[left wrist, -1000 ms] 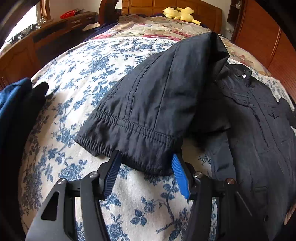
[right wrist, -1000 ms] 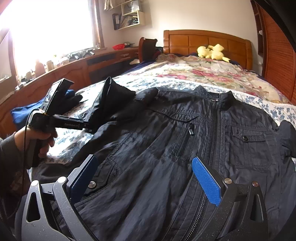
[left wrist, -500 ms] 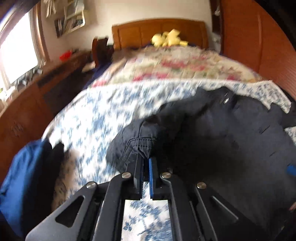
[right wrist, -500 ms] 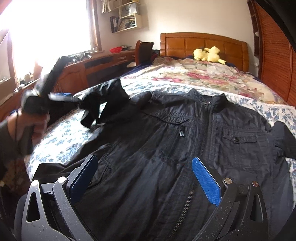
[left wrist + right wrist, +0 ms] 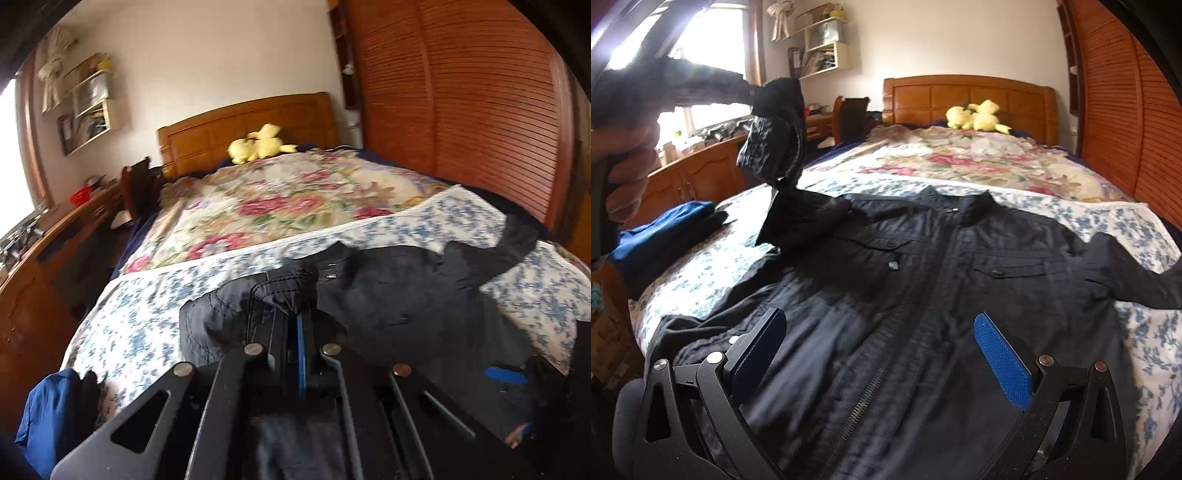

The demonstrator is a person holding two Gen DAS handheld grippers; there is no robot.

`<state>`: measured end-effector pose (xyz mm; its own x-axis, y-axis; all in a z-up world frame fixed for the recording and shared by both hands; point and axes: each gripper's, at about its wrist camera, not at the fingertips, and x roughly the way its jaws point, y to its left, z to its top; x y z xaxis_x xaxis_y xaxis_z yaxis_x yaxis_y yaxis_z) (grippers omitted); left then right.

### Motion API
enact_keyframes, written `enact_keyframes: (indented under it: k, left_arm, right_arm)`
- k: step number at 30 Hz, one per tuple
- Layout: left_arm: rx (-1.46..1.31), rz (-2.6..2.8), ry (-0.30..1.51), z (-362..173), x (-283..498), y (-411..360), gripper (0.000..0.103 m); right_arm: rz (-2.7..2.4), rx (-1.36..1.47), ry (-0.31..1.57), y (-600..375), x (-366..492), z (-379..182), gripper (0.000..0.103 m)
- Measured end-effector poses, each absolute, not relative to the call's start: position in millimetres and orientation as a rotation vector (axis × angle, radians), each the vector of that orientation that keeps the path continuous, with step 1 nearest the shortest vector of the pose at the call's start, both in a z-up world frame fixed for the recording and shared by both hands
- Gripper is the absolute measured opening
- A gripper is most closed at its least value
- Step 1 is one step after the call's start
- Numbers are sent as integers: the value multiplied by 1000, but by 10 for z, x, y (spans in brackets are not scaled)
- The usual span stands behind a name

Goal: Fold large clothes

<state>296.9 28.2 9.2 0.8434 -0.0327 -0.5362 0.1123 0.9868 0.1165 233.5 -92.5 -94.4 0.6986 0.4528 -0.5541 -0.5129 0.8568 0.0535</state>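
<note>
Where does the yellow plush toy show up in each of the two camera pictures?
Left wrist view: the plush toy sits upper middle, against the headboard.
Right wrist view: the plush toy sits upper right of centre, against the same headboard.
Shared landmark: the black jacket spread on the bed.

The black zip-front jacket (image 5: 923,295) lies on the bed (image 5: 1108,221) under the right claw (image 5: 879,365). Its sleeve cuff (image 5: 775,147) hangs from the left claw (image 5: 295,317), up left. A folded blue garment (image 5: 661,229) lies left.

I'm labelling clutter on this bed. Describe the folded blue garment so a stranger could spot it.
Start at the bed's blue-flowered sheet, where the black jacket lies spread. Go to the window-side edge: the folded blue garment sits there by the wooden cabinets. It alone is solid bright blue.
</note>
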Motion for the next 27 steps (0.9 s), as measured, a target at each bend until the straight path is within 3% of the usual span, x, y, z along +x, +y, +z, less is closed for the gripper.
enact_keyframes:
  k: [10, 14, 20, 27]
  left_arm:
    - [112, -183, 609, -141, 2594, 15, 6]
    - [60, -249, 625, -299, 2437, 18, 23]
    - [3, -245, 598, -437, 2158, 189, 34]
    - [-47, -182, 596, -734, 2003, 598, 37]
  right_arm:
    - [489, -92, 582, -1345, 2259, -883, 103]
    - [491, -84, 582, -1346, 2272, -861, 103]
    - [505, -109, 591, -1163, 2304, -907, 103]
    - [560, -135, 624, -886, 2356, -1047, 103]
